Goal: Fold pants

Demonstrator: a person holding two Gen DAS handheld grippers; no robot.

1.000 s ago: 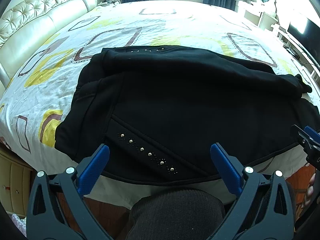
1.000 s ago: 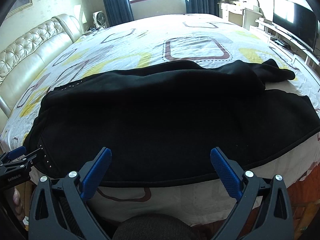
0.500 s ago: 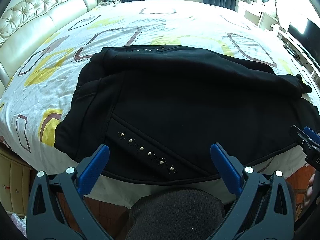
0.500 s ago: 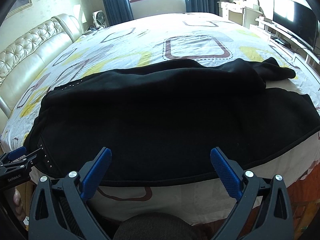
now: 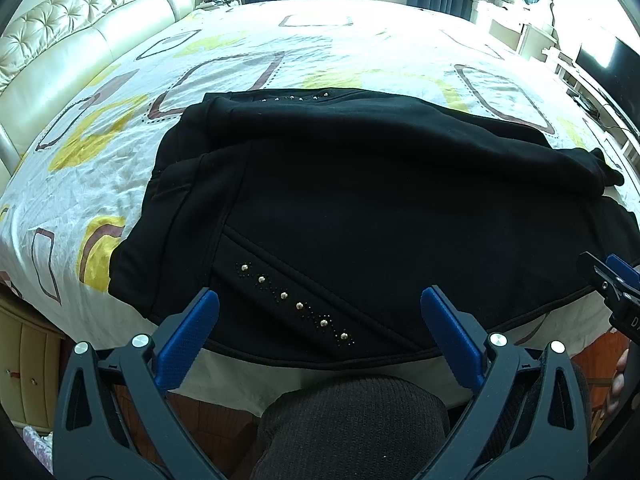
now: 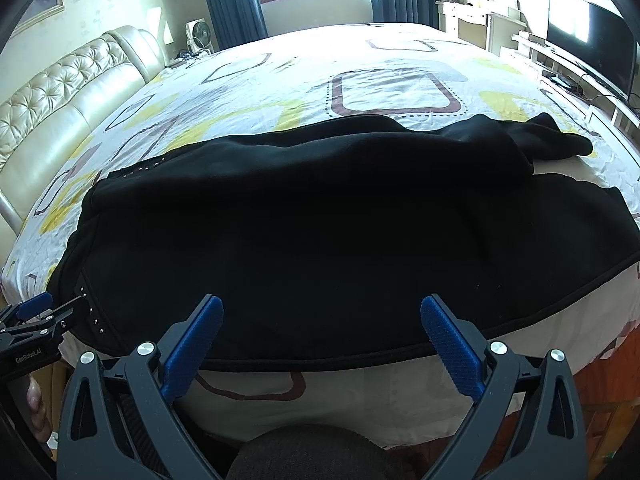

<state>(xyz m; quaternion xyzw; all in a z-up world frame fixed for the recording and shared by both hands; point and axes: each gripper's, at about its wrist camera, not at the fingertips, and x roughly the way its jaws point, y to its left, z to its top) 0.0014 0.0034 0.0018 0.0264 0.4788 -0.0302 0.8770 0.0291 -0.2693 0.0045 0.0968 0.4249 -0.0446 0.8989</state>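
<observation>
Black pants (image 5: pixel 360 208) lie spread sideways along the near edge of the bed, also seen in the right wrist view (image 6: pixel 320 232). The waist end with a row of studs (image 5: pixel 296 304) is at the left; the leg ends (image 6: pixel 560 144) are at the right, the far leg bunched. My left gripper (image 5: pixel 320 312) is open and empty, just above the near hem at the studded pocket. My right gripper (image 6: pixel 322 320) is open and empty over the near hem further right. Each gripper shows at the edge of the other's view.
The bed (image 6: pixel 392 64) has a white sheet with yellow and brown shapes. A padded cream headboard (image 5: pixel 72 40) runs along the left. A TV (image 6: pixel 588 32) and white furniture stand at the right. A dark knitted knee (image 5: pixel 352 420) is below the grippers.
</observation>
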